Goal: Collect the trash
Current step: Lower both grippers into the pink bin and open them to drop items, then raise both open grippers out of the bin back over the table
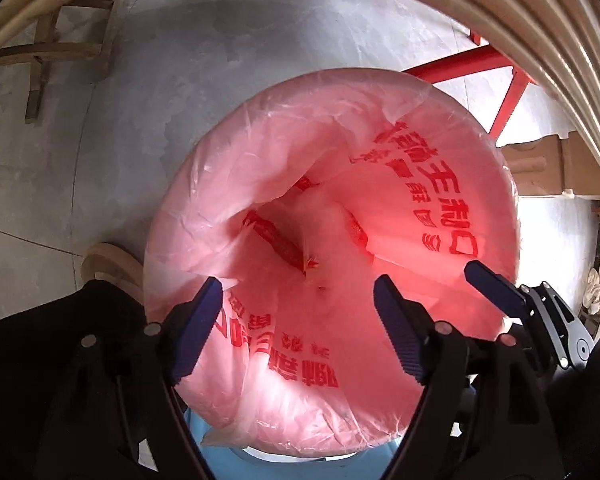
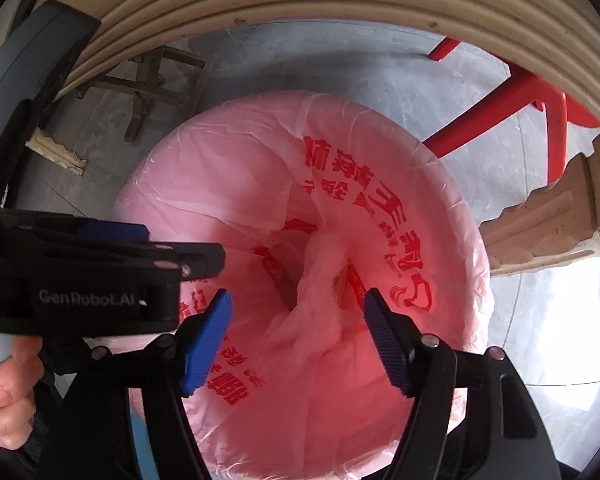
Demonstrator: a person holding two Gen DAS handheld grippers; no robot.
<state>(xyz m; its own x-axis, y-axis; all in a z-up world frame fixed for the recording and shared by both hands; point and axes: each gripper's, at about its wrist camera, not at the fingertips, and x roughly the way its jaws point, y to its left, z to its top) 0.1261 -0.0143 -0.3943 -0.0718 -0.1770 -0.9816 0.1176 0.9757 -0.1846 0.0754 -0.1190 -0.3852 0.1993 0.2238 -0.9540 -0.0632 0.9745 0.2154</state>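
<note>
Both my left gripper (image 1: 298, 300) and right gripper (image 2: 298, 312) gape wide, empty, above the pink printed plastic bin liner (image 1: 380, 160); closing carelessly risks tearing its thin film.

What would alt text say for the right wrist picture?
A bin lined with a pink plastic bag printed with red characters fills the view. The open right hand-held gripper hangs above its mouth, the left hand-held gripper beside it.

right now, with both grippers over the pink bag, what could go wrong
1. The pink bag is thin and folds inward, so an open left gripper or right gripper might snag or tear it.
2. Both grippers hang close together and could bump.
3. The bag's mouth looks partly collapsed, so trash may catch on folds.
</note>
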